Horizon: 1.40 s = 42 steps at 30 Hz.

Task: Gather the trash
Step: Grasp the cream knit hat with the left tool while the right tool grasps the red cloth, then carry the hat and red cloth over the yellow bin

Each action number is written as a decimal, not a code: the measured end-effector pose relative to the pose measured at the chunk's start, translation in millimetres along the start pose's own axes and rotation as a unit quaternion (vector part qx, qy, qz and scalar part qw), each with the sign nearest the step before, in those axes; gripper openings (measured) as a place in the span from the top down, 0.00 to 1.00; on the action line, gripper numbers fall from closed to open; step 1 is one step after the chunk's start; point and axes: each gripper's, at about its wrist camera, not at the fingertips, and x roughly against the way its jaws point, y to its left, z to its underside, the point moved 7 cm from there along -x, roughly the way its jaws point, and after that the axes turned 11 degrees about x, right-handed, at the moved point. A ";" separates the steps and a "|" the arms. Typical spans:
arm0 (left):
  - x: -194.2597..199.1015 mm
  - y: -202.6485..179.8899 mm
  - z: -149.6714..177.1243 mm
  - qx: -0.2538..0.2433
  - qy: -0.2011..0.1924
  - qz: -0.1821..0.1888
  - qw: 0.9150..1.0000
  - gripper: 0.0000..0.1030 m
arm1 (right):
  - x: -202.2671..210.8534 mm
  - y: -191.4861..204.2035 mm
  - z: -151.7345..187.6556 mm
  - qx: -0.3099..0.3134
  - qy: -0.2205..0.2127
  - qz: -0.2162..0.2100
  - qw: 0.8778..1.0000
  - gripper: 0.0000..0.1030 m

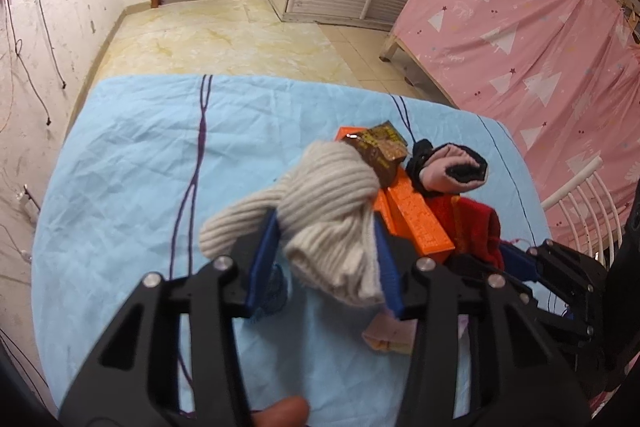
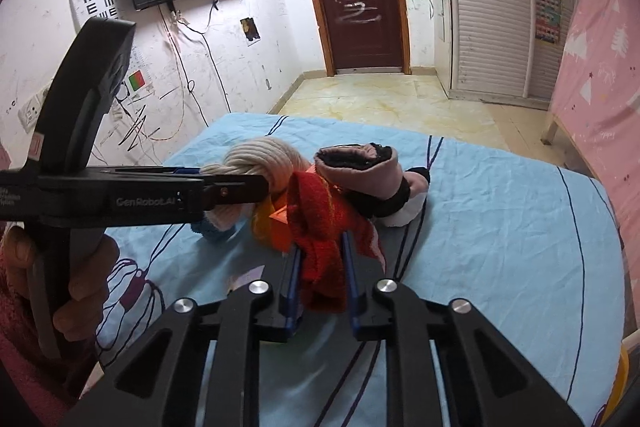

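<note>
Trash here looks to be the crumpled brown snack wrapper lying on the far end of an orange box, which sits on the blue sheet of the bed toward its right edge, hemmed in by socks. The wrapper is creased, glossy and light, with yellow print on top; it touches the cream ribbed sock on one side and sits just beside a pink-and-black sock on the other.

Left gripper has its blue fingers pressed on that cream sock, which bulges out between them. Right gripper has its fingers nearly together, pinching a red cloth that drapes over the box.

Judging by this, both hands are clearing clothing off the pile so the wrapper can be reached. To do it well, I would lift each piece straight up and away from the box, slowly, so the light wrapper is not dragged or flicked off. Set the socks well apart from it, then take the wrapper by a raised crease.
</note>
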 end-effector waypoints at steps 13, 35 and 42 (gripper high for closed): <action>35.6 -15.2 -1.0 -0.013 -0.040 -0.010 0.999 0.58 | 40.4 4.6 -4.3 -0.005 -0.045 0.005 0.999 0.90; 48.4 -32.1 7.1 -0.024 -0.048 -0.010 0.999 0.58 | 35.2 1.9 19.4 0.018 -0.023 0.031 0.999 0.97; 48.5 -34.1 9.8 -0.024 -0.048 -0.008 0.999 0.58 | 28.1 -5.4 25.0 0.019 -0.003 0.046 0.999 0.98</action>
